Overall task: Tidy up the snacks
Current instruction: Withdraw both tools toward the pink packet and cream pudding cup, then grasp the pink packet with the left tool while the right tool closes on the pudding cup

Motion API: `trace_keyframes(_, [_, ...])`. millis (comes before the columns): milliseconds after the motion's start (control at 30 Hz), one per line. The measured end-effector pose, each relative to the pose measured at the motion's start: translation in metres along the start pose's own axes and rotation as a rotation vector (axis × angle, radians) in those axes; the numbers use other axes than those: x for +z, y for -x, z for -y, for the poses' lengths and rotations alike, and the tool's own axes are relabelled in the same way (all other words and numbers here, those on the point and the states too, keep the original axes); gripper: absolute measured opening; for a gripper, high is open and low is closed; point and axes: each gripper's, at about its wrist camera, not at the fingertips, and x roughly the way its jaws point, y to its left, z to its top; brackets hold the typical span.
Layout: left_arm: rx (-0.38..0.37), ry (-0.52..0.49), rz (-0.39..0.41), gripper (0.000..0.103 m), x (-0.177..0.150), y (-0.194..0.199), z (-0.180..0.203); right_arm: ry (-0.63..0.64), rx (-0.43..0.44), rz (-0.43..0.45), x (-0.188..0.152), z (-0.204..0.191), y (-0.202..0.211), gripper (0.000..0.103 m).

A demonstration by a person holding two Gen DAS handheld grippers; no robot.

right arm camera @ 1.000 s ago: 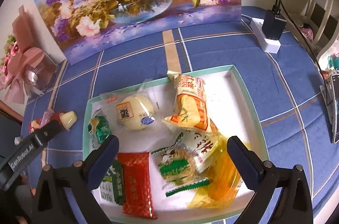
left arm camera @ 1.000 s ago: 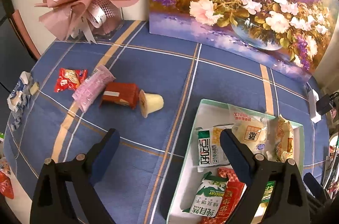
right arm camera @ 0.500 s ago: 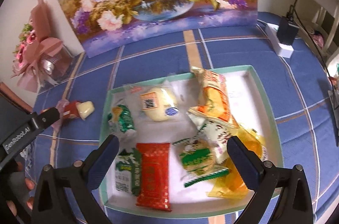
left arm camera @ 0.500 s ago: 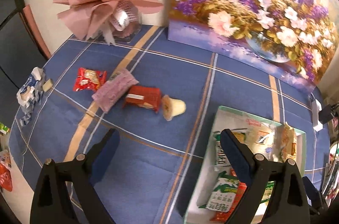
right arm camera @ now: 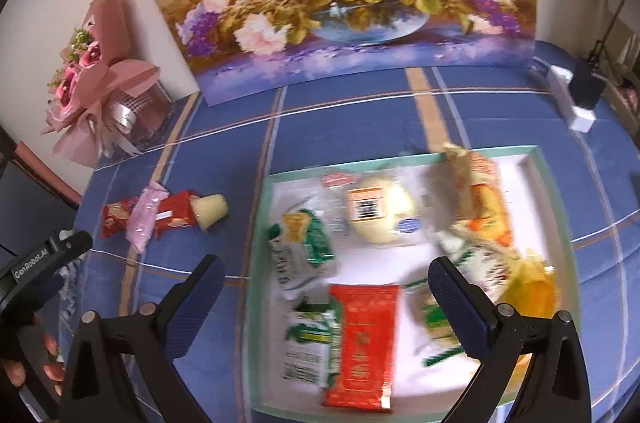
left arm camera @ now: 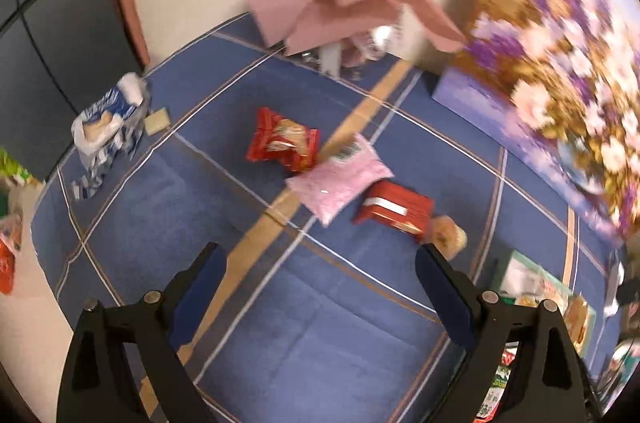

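Currently both the left gripper [left arm camera: 320,273] and right gripper [right arm camera: 324,283] stand wide apart and empty (left view blurred), four loose snacks, a red packet [left arm camera: 282,139], pink packet [left arm camera: 340,183], red bar [left arm camera: 394,207] and jelly cup [left arm camera: 448,235], lying left of the filled green tray [right arm camera: 256,223].

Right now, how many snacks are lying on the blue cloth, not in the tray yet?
4, in a row left of the tray: a red packet, a pink packet, a red box, and a pale jelly cup nearest the tray. More may lie out of view.
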Motion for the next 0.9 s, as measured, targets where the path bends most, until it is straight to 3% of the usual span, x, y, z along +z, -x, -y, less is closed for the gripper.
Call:
trace_keyframes(300, [-0.032,0.135,-0.050,0.096,0.016,-0.021,-0.055,0.053,0.068,-0.021,-0.002,-0.054,-0.022,0.103])
trace_keyframes(467, [-0.127,0.169,-0.099,0.096,0.026,-0.036,-0.061,0.122,0.079,-0.039,-0.001,-0.081,-0.035,0.102])
trace_keyframes(633, [-0.136,0.030,-0.119,0.095,0.044,-0.061,-0.044,0.187,0.087,-0.071,0.006,-0.100,-0.054,0.095])
trace_keyframes(800, [-0.165,-0.172,-0.144,0.094,0.064,-0.089,-0.015,0.253,0.097,-0.128,0.020,-0.119,-0.083,0.088])
trace_keyframes(900, [-0.198,-0.232,-0.190,0.083,0.072,-0.109,-0.007,0.284,0.084,-0.176,0.029,-0.127,-0.104,0.081])
